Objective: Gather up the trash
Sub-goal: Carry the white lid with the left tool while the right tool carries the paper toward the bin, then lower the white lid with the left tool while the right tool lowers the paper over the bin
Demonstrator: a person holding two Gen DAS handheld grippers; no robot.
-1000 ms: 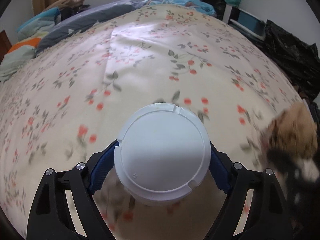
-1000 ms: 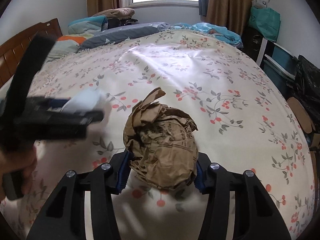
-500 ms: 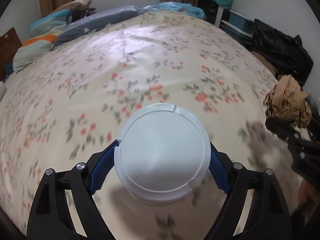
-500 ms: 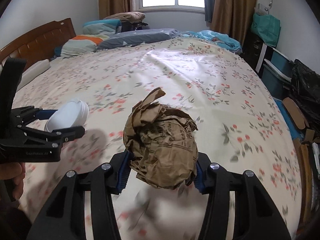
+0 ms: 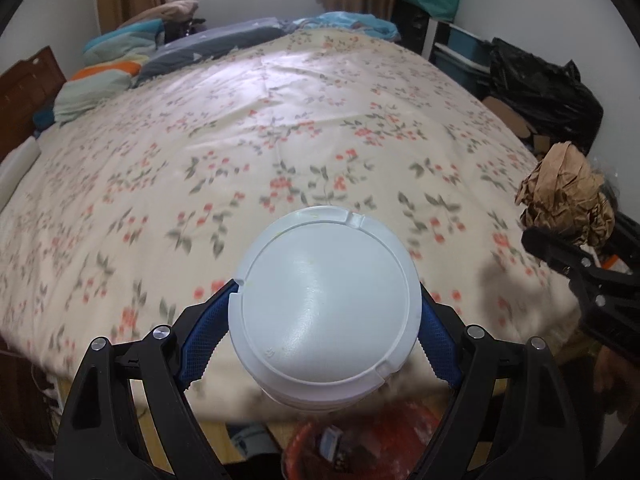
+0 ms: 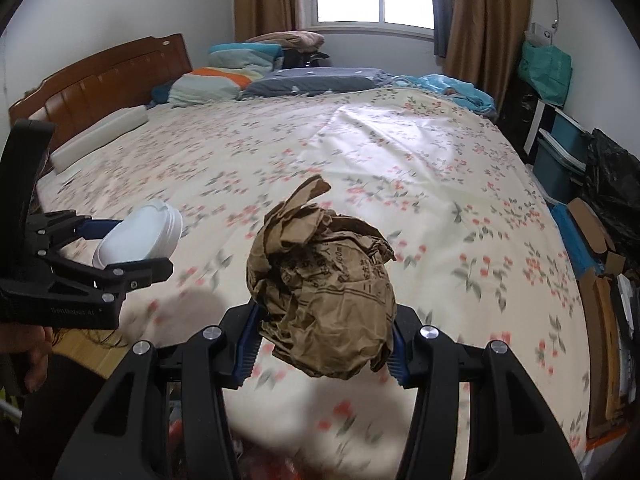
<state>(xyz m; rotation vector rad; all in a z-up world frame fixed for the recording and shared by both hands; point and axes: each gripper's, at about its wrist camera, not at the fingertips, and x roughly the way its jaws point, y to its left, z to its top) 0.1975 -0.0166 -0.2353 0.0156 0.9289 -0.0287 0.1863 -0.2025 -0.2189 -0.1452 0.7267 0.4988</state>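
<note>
A white lidded tub (image 5: 325, 308) is clamped between the pads of the left gripper (image 5: 325, 320), its lid facing the camera. A crumpled brown paper ball (image 6: 324, 296) is pinched in the right gripper (image 6: 322, 344). Both loads are held clear of the floral bedspread (image 5: 248, 128), past its near edge. A red bin (image 5: 360, 440), already holding scraps, is seen at 6 o'clock directly under the tub; the left hand looks nearer to it. The bin is barely visible in the right wrist view. Nothing is seen blocking the drop. A black bag (image 5: 552, 92) sits at 2 o'clock, well apart.
</note>
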